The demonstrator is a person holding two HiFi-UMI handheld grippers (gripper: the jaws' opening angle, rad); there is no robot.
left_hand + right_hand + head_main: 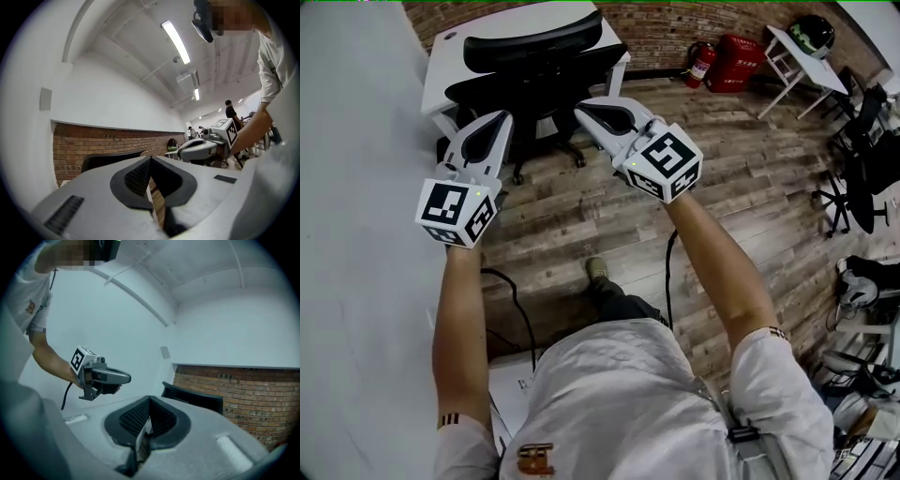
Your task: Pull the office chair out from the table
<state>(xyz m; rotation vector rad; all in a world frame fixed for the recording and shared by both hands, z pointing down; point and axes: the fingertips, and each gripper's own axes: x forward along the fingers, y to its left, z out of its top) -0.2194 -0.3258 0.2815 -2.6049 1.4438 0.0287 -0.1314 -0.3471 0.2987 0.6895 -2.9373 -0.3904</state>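
**Both grippers shut and empty, chair at the table**

- Office chair (534, 84): black, backrest toward the person, seat pushed in against the white table (450, 61), which stands in the corner where the white wall meets the brick wall (666, 28). Chair base on the wood floor (750, 187).
- Left gripper (502, 117): jaws pressed together, nothing between them. It is held out level and points at the left side of the chair. In its own view the tips (150, 159) meet, with the chair backrest (103, 160) beyond them.
- Right gripper (580, 110): jaws also closed tip to tip and empty, aimed at the right side of the chair. Its own view shows the closed tips (150, 398) and the backrest (197, 399) further ahead.
- No contact with the chair visible in either gripper view; both sit short of the backrest.
- The two grippers are side by side, near each other, with the chair in line between them.
- Elsewhere: red fire extinguisher (701, 64) against the brick wall.
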